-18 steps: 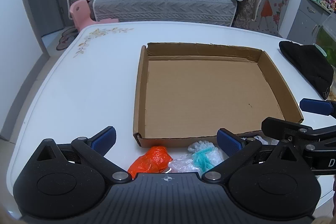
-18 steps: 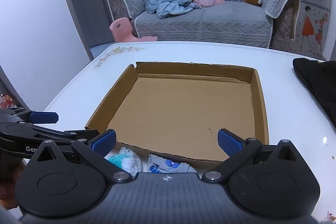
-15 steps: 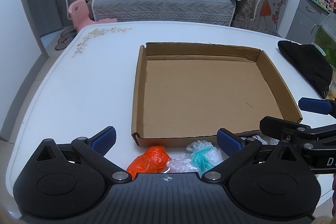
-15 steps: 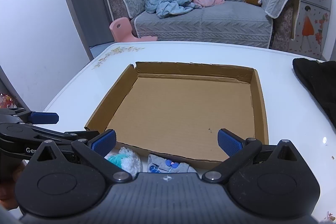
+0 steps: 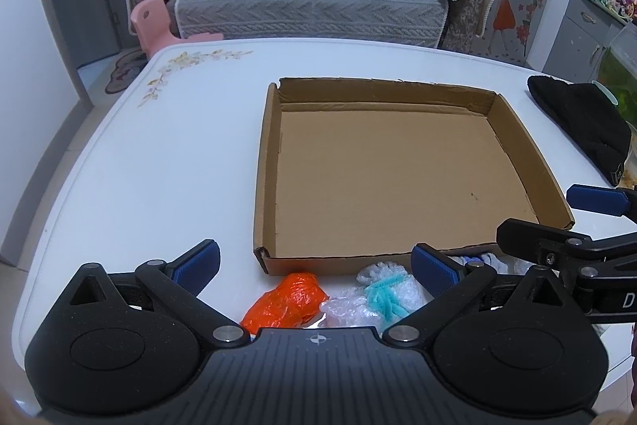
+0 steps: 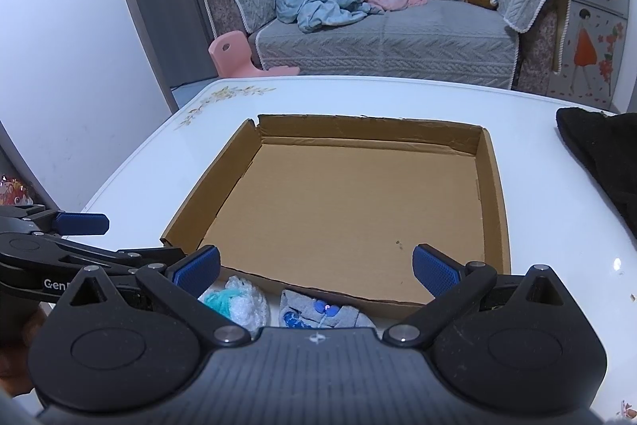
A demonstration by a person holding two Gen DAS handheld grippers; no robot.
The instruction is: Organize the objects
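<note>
Left wrist view is showing the left gripper [image 5: 314, 261] spread wide and empty over a crinkled orange plastic bundle [image 5: 284, 303] and a bubble-wrapped teal fuzzy bundle [image 5: 384, 295] lying beside the shallow square corrugated cardboard tray [image 5: 270, 162] on the glossy white table [image 5: 159, 162], while the right gripper [image 6: 316, 263] is gaping empty above a soft grey fabric bundle [image 6: 342, 315].

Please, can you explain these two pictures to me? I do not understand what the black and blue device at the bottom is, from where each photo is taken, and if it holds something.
A person holds a hand gripper in each hand; each has a camera looking along its blue fingers. One picture comes from the left gripper, the other from the right gripper. Both are open and hold nothing. On the white table lies an empty cardboard tray. Before it lie small bags: an orange bag, a teal-and-white bag, a grey-blue bag. A black cloth lies at the right.
</note>
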